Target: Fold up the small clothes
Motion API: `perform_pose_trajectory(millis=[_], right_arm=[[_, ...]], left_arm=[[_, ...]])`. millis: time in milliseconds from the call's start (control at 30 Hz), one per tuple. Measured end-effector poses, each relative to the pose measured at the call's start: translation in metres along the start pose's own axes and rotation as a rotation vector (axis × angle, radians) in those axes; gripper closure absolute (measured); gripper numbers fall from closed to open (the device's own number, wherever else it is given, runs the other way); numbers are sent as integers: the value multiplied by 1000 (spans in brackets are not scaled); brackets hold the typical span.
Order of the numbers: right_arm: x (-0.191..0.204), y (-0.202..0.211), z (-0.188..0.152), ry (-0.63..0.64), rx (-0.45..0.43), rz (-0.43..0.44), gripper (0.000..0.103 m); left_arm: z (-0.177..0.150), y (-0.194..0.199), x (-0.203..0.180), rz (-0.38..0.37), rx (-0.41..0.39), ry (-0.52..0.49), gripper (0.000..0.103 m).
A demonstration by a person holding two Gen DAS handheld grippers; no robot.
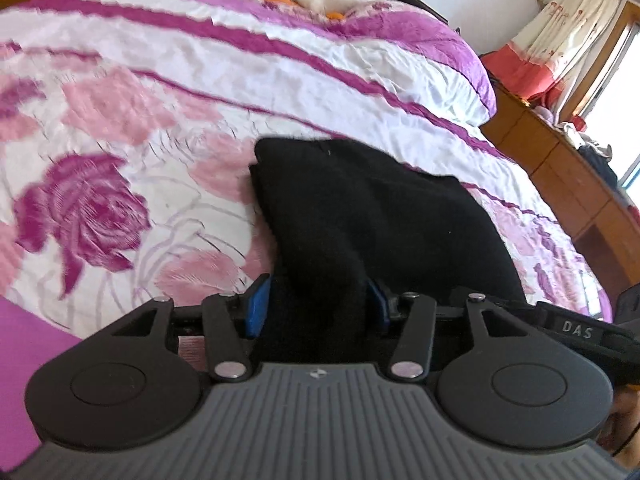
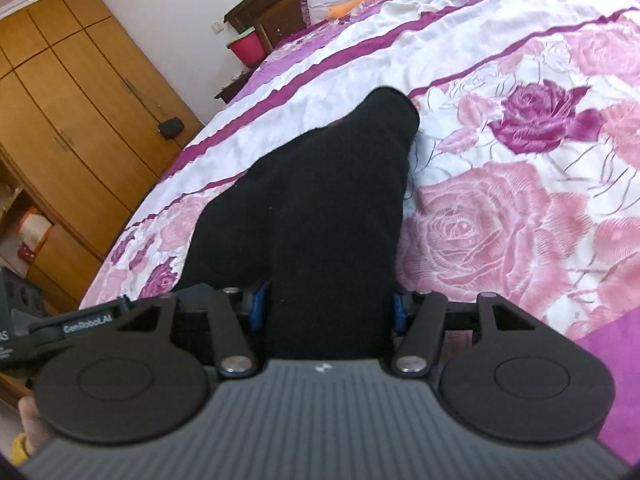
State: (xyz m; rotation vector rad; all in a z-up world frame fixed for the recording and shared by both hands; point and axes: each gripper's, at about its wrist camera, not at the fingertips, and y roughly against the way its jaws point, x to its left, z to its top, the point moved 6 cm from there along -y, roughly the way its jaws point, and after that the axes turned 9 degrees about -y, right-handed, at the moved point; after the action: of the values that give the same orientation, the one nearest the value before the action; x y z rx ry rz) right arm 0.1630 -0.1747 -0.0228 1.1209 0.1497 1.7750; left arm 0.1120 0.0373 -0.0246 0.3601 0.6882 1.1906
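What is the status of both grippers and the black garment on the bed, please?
Left gripper and right gripper: black garment between each one's blue pads, grip unclear. Garment bunched on floral bedspread. Nothing in the way.

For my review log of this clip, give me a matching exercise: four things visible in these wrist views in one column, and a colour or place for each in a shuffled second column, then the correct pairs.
Column 1
1. garment
2. bedspread
3. wardrobe
4. tub

Column 2
A. brown wood, standing beside the bed
B. black, lying on the bed between the blue pads of a gripper
C. red, next to the headboard
D. white with pink and purple roses

Pairs: 1-B, 2-D, 3-A, 4-C
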Motion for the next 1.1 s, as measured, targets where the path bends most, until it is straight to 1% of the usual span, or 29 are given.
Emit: perform_pose_trajectory(millis=[67,133,200,267,300,333,400,467,500,567,700,800,967,1100], right_arm=[[1,12,3,13,-31,-14,44],[3,30,8,44,-111,-34,44],[6,44,15,81,-201,-49,44],[12,47,18,134,-245,-63,46],[14,43,19,155,-243,-62,54],[14,39,18,168,-231,-59,65],[13,21,15,177,-200,-75,73],[10,6,14,215,-197,-106,73],[8,-1,13,221,-188,-113,73],[4,-11,15,212,-174,-115,73],[6,-14,16,232,-169,-122,73],[11,-5,14,235,-178,-129,72],[21,21,9,247,-190,-126,71],[30,38,-2,251,-172,-85,71]], left_arm=[[5,12,-5,35,-35,-42,47],[12,21,-12,65,-70,-89,47],[15,28,-18,75,-91,-110,47],[15,29,-23,80,-95,-126,47],[14,26,-24,84,-88,-136,47],[12,21,-25,94,-70,-143,47],[6,10,-23,118,-24,-135,47],[-2,-3,-18,135,20,-111,47],[-5,-7,-15,131,26,-94,46],[-6,-11,-12,127,24,-86,46],[-6,-12,-14,139,20,-104,46],[-5,-8,-17,150,16,-113,45],[-4,5,-23,175,21,-127,38],[-4,15,-31,181,35,-139,35]])
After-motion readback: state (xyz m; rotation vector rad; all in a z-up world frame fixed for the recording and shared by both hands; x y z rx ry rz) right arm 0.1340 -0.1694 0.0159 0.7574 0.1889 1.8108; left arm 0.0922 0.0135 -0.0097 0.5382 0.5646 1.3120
